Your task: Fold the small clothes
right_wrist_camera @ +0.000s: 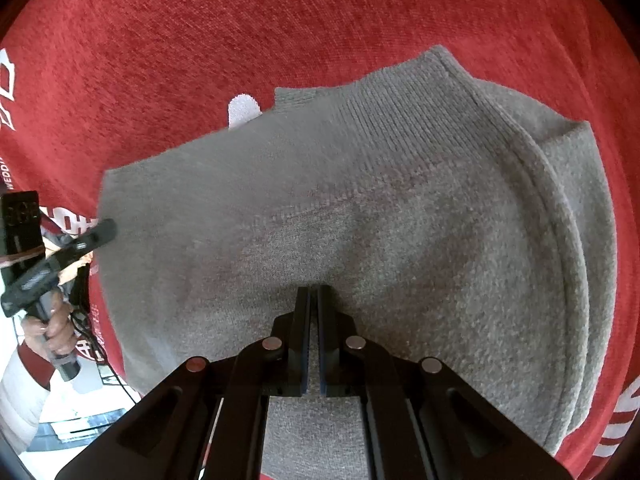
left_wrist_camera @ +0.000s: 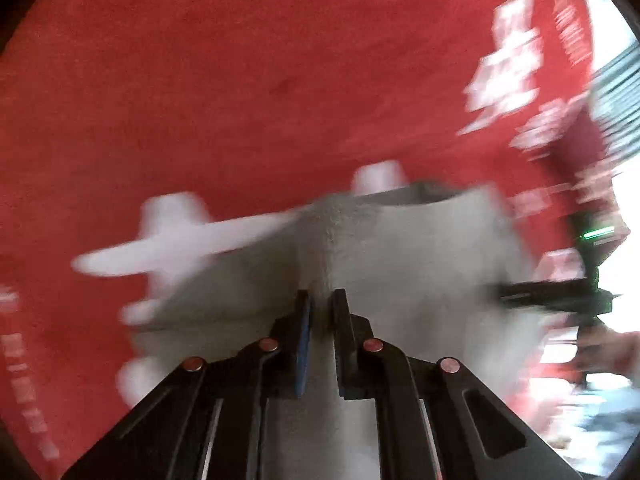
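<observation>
Two grippers, left (left_wrist_camera: 320, 300) and right (right_wrist_camera: 314, 292), fingers pinching the grey sock (right_wrist_camera: 340, 200)

A red cloth (right_wrist_camera: 360, 12) with white printed shapes and lettering covers the whole surface, and bright daylight (left_wrist_camera: 624, 280) glares in beyond its right edge.

Grey sock (right_wrist_camera: 360, 200) on red cloth (right_wrist_camera: 360, 12)

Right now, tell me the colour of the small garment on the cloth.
Grey knit garment, clearest in the right wrist view.
</observation>
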### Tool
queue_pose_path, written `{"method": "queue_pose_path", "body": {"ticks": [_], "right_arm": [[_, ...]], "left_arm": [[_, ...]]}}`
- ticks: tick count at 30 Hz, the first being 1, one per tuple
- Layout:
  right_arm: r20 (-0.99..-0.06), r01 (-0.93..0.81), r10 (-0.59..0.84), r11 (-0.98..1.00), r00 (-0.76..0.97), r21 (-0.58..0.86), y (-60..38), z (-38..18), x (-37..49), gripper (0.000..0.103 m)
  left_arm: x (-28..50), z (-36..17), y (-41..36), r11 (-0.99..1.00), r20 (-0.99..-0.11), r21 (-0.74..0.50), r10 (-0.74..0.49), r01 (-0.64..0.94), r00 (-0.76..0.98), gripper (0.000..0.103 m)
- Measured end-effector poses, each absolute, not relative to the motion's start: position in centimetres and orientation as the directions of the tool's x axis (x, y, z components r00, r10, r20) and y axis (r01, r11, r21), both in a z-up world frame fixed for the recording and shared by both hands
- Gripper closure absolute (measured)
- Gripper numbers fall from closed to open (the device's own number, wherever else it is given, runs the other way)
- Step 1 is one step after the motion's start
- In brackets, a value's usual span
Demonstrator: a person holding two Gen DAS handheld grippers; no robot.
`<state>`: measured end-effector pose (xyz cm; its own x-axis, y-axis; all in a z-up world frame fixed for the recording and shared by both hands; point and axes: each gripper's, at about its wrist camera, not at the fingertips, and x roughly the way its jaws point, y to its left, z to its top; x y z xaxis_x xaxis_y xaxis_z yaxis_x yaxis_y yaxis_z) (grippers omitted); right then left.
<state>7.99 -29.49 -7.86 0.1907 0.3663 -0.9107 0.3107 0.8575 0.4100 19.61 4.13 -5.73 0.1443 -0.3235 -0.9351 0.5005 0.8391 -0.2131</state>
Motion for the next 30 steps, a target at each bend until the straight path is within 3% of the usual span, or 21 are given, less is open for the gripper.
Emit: {"method": "queue_pose_path", "body": {"ticks": [2,5,7,8,9,16,20,25,26,27,30], "right_arm": [[-0.918,0.308,0.354,0.866,0.180,0.395,-29.2,-7.8,8.2,0.102],[-0.924,0.298,0.340,0.876,0.174,0.378,-28.9,-7.7,8.4,0.102],[-0.923,0.307,0.344,0.872,0.173,0.382,-29.0,-7.7,8.5,0.102],[-0.922,0.315,0.347,0.867,0.172,0.385,-29.0,-7.7,8.5,0.099],[-0.921,0.319,0.351,0.864,0.170,0.389,-28.9,-7.5,8.6,0.096],[-0.946,0.218,0.298,0.922,0.128,0.320,-26.1,-4.8,8.0,0.088],[-0.942,0.268,0.318,0.903,0.105,0.335,-26.9,-3.9,4.9,0.064],[-0.960,0.341,0.244,0.898,0.137,0.277,-29.9,-2.2,0.0,0.064],[-0.963,0.376,0.226,0.888,0.146,0.265,-30.7,-1.9,-1.1,0.064],[-0.966,0.411,0.207,0.876,0.153,0.252,-31.5,-1.8,-2.0,0.064],[-0.974,0.542,0.156,0.811,0.162,0.220,-34.4,-2.0,-5.5,0.064]], "left_arm": [[19.7,-6.4,5.6,0.889,-0.954,-0.136,-0.237,0.437,0.186,0.091],[19.3,-5.8,8.3,0.922,-0.945,-0.185,-0.262,0.341,0.197,0.089],[18.6,-5.3,9.7,0.929,-0.942,-0.210,-0.275,0.304,0.190,0.071],[18.1,-5.0,10.1,0.933,-0.942,-0.212,-0.274,0.290,0.194,0.052],[17.5,-4.8,10.4,0.936,-0.941,-0.215,-0.276,0.280,0.198,0.047],[11.8,-3.3,10.5,0.934,-0.936,-0.275,-0.314,0.229,0.158,0.047],[8.4,-4.5,10.7,0.939,-0.948,-0.279,-0.303,0.201,0.099,0.047],[5.0,-6.7,11.1,0.932,-0.944,-0.321,-0.329,0.166,0.023,0.047],[4.7,-6.9,11.0,0.925,-0.938,-0.340,-0.348,0.168,0.015,0.053],[4.4,-7.1,10.8,0.918,-0.932,-0.356,-0.363,0.178,0.009,0.066],[3.9,-7.3,10.5,0.905,-0.923,-0.378,-0.385,0.196,-0.006,0.079]]}}
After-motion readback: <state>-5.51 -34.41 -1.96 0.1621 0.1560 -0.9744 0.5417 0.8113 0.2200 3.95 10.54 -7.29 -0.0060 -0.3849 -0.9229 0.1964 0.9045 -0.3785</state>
